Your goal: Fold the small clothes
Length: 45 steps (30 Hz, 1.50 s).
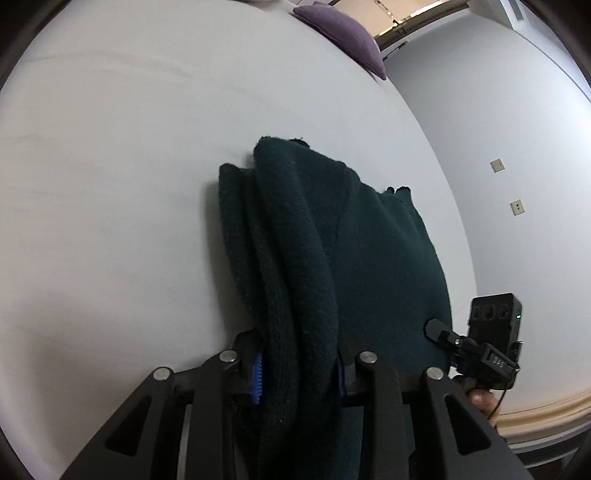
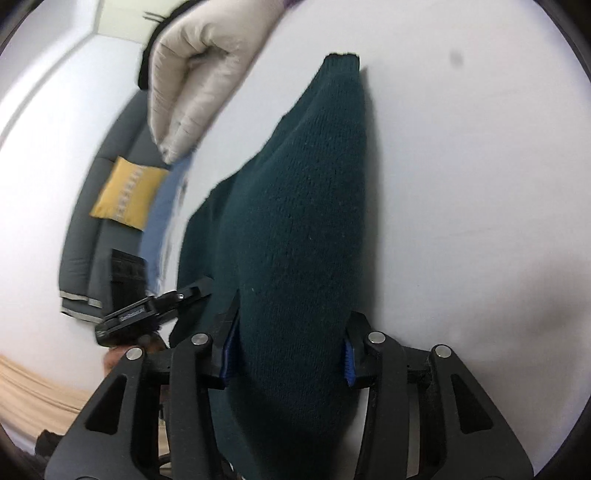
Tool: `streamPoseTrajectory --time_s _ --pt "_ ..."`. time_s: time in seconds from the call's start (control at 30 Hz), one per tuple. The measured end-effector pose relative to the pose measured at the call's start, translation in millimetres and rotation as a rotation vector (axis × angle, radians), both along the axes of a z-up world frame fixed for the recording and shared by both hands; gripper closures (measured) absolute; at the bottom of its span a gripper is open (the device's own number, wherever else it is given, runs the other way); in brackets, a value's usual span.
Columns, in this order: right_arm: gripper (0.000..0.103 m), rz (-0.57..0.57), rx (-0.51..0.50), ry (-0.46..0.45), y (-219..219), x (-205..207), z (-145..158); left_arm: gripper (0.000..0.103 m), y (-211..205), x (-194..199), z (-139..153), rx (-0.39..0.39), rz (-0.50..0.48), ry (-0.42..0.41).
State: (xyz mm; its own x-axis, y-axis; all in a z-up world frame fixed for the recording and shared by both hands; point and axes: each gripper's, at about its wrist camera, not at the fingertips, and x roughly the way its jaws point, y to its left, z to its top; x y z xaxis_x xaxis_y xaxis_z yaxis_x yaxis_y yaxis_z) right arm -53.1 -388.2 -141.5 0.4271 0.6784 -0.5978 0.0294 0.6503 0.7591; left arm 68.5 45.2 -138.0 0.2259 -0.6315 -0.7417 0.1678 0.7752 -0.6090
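- We see a dark green knit sweater [image 1: 332,240] on white sheet [image 1: 129,166].
- Purple cushion [image 1: 343,29].
- Yellow pillow [image 2: 125,192], grey-striped.
- Blue gripper pads [image 2: 349,360].

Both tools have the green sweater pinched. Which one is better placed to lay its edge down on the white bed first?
Left, probably. The left tool grips the sweater beside layers already lying on the bed. The right tool holds a bulkier raised bundle.

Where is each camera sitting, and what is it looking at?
Left wrist: on the left gripper, looking along its fingers at the dark green sweater it grips on the white bed; the right gripper shows.
Right wrist: on the right gripper, gripping that sweater; the left gripper shows.
Both share sweater and bed.
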Motion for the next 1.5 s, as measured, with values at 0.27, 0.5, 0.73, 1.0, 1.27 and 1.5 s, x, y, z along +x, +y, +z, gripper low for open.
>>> streamPoseTrajectory --time_s 0.27,0.5,0.73,1.0,1.27,1.5 --pt "0.054 -0.06 -0.025 0.026 4.9 2.7 17.0 0.061 -3.6 -15.5 15.1 0.077 0.035 -0.073" --pt "0.053 -0.177 -0.347 -0.177 4.4 -49.1 101.5 0.022 -6.8 -90.5 97.1 0.302 0.125 -0.459" --pt "0.003 -0.315 -0.711 -0.555 62.6 -112.6 204.2 0.0 -28.9 -187.9 181.5 0.485 0.3 -0.957" --pt "0.0 -0.472 -0.819 -0.81 91.2 -157.3 293.8 0.0 -28.7 -206.7 240.6 0.549 0.403 -1.006" --pt "0.0 -0.422 -0.794 -0.697 97.8 -162.2 310.6 0.0 -25.0 -174.5 199.7 0.578 0.371 -0.732" --pt "0.0 -0.322 -0.774 -0.288 92.8 -118.6 226.7 0.0 -36.4 -155.4 123.7 0.602 0.27 -0.482"
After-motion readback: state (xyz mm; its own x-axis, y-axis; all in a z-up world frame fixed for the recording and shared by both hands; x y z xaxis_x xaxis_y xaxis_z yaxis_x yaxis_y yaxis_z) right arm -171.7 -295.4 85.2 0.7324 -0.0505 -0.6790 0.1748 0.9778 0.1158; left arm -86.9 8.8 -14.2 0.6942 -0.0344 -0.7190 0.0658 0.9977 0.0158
